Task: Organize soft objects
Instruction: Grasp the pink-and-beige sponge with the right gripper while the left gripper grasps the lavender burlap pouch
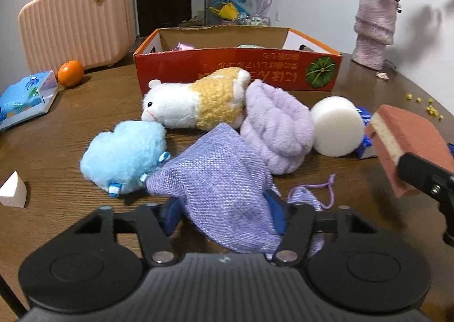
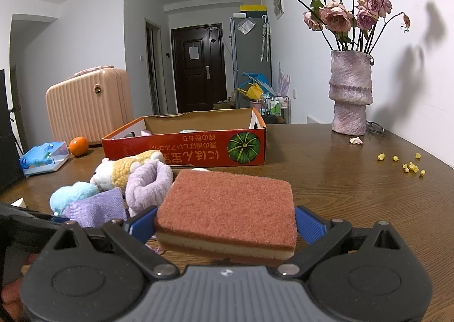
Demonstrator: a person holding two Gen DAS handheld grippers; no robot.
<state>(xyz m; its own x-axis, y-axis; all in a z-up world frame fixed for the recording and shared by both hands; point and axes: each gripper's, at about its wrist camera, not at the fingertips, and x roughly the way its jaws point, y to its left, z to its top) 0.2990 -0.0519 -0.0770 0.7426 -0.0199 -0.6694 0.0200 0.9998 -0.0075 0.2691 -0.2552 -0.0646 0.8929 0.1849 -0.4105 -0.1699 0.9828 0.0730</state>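
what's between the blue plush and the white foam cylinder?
In the left wrist view, the lilac fluffy headband lies between the blue plush and the white foam cylinder, with the purple drawstring pouch's upper corner reaching in front of it.

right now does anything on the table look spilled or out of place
Yes. Small yellow bits lie scattered on the table to the right of the red box, and a fallen petal lies beside the vase. An orange sits among the soft things' clutter.

Two plush toys (image 1: 195, 102), one lilac pouch (image 1: 218, 180), one sponge (image 2: 227, 208), one foam cylinder (image 1: 337, 126), one box (image 1: 235, 69).
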